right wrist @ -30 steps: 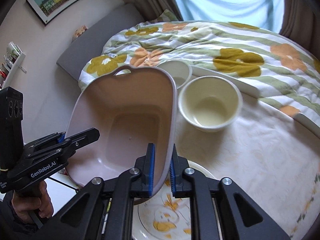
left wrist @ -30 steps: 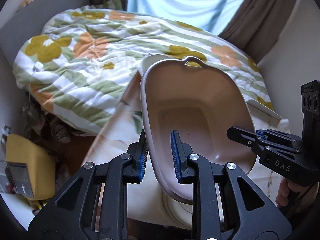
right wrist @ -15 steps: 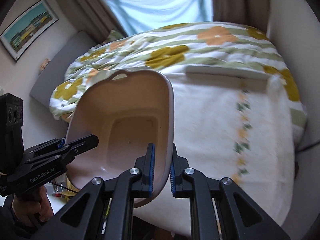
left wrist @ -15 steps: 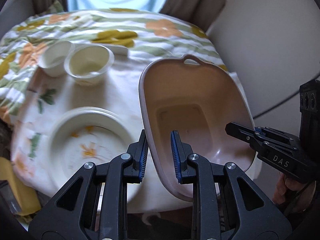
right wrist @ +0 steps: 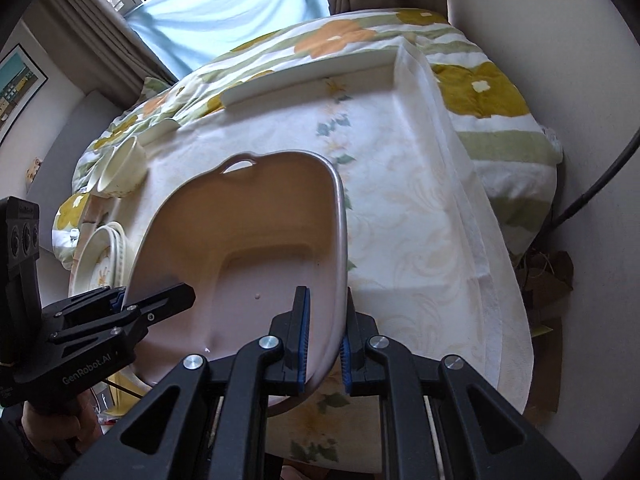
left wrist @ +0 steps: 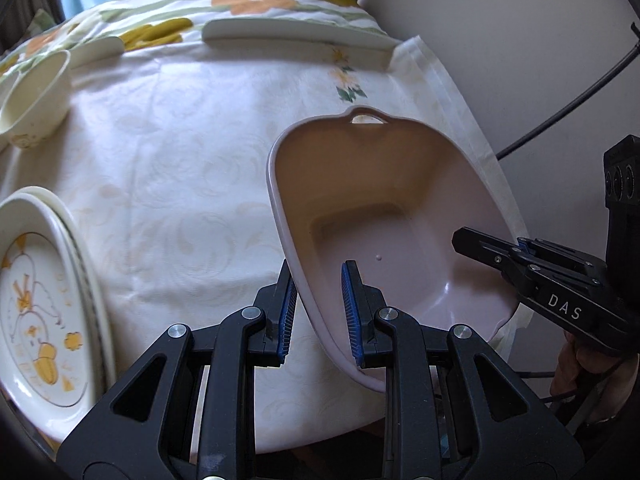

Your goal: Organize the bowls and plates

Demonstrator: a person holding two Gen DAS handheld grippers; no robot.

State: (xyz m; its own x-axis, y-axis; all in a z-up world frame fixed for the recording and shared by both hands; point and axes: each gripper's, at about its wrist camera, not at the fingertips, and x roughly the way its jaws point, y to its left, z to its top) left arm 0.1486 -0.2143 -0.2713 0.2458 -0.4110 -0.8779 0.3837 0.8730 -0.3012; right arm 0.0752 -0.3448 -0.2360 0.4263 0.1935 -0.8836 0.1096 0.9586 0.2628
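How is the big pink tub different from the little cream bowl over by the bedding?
The pink tub is far larger, squarish with a handle slot; the cream bowl is small and round. The tub is held tilted above the tablecloth, left gripper and right gripper each clamping a rim; the bowl sits untouched. Both look empty.
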